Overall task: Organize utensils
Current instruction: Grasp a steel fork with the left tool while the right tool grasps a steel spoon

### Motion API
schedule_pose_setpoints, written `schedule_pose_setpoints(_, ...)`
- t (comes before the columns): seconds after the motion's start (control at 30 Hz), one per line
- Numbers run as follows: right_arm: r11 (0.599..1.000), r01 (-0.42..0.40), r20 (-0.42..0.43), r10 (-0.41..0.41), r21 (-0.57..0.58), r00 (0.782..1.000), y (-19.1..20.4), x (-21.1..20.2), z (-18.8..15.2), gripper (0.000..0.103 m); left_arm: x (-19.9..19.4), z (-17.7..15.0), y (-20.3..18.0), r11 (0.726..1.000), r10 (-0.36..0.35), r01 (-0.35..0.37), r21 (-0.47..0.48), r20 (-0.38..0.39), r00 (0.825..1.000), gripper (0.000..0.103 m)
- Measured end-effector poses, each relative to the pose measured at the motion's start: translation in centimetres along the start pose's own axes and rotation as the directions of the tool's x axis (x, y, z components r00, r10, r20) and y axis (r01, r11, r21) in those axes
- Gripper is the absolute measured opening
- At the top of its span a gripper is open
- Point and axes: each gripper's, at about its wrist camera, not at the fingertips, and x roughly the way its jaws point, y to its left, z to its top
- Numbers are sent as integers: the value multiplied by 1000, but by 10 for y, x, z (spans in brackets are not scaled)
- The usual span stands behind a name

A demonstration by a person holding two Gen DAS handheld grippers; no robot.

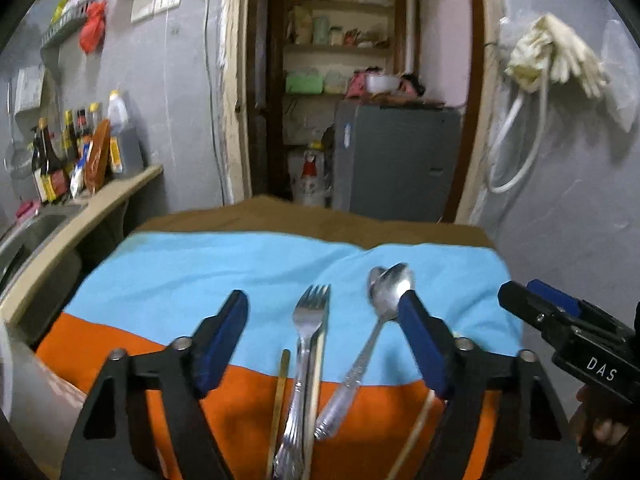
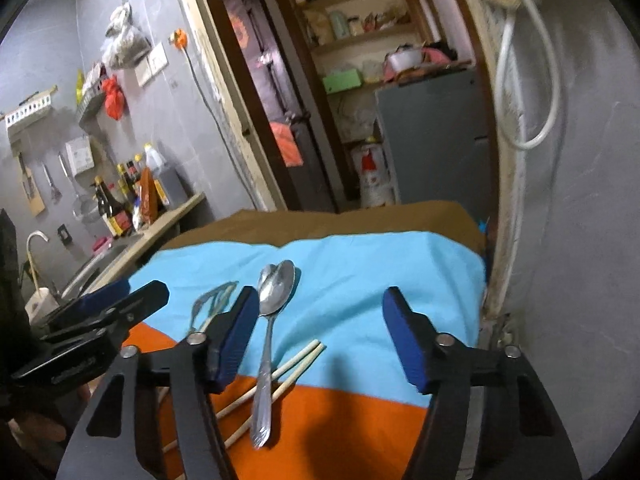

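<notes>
A metal fork (image 1: pixel 306 344) lies on the blue and orange cloth (image 1: pixel 200 272), between the open fingers of my left gripper (image 1: pixel 324 308). Two stacked spoons (image 1: pixel 384 300) lie just right of the fork, by the right finger. Chopsticks (image 1: pixel 316 380) lie along the fork. In the right wrist view the spoons (image 2: pixel 272 300) lie across a pair of chopsticks (image 2: pixel 292 368), near the left finger of my open, empty right gripper (image 2: pixel 320 308). The fork (image 2: pixel 212 304) is partly hidden behind that finger. The left gripper (image 2: pixel 100 312) shows at the left there.
A counter with a sink (image 1: pixel 36 228) and sauce bottles (image 1: pixel 72 152) runs along the left. A grey wall (image 2: pixel 580 240) with a white hose stands close on the right. A doorway with a grey cabinet (image 1: pixel 396 160) and shelves lies beyond the table's far edge.
</notes>
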Motion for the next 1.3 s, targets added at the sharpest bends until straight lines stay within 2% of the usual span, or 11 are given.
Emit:
schedule_pose_setpoints(0.1, 1000, -27, -59, 27, 2, 998, -4, 24, 3, 51, 27, -2, 10, 999, 9, -13, -46, -79, 997, 54)
schedule_pose_setpoints(0.27, 996, -89, -149, 92, 22, 985, -8, 52, 10, 44, 58, -8, 25, 994, -25, 3, -112, -191, 981, 40)
schedule_pose_setpoints(0.37, 993, -113, -187, 114, 19, 976, -7, 67, 15, 43, 68, -11, 33, 990, -46, 13, -144, -232, 972, 35)
schedule_pose_setpoints(0.57, 986, -163, -250, 168, 42, 954, -5, 94, 21, 40, 72, -12, 46, 979, -91, 43, -199, -238, 967, 19)
schedule_pose_setpoints(0.7, 975, -209, -267, 223, 80, 938, -5, 110, 26, 35, 69, -10, 49, 975, -101, 49, -218, -233, 967, 19)
schedule_pose_setpoints(0.87, 970, -227, -283, 243, 88, 928, 0, 120, 29, 12, 67, -8, 54, 961, -121, 55, -270, -234, 965, 18)
schedule_pose_setpoints(1.07, 971, -231, -232, 238, 57, 943, 7, 109, 31, 4, 62, -6, 59, 950, -135, 60, -307, -228, 964, 18)
schedule_pose_setpoints(1.3, 972, -234, -205, 236, 37, 950, 11, 98, 30, 3, 62, -8, 62, 945, -131, 43, -324, -254, 958, 16)
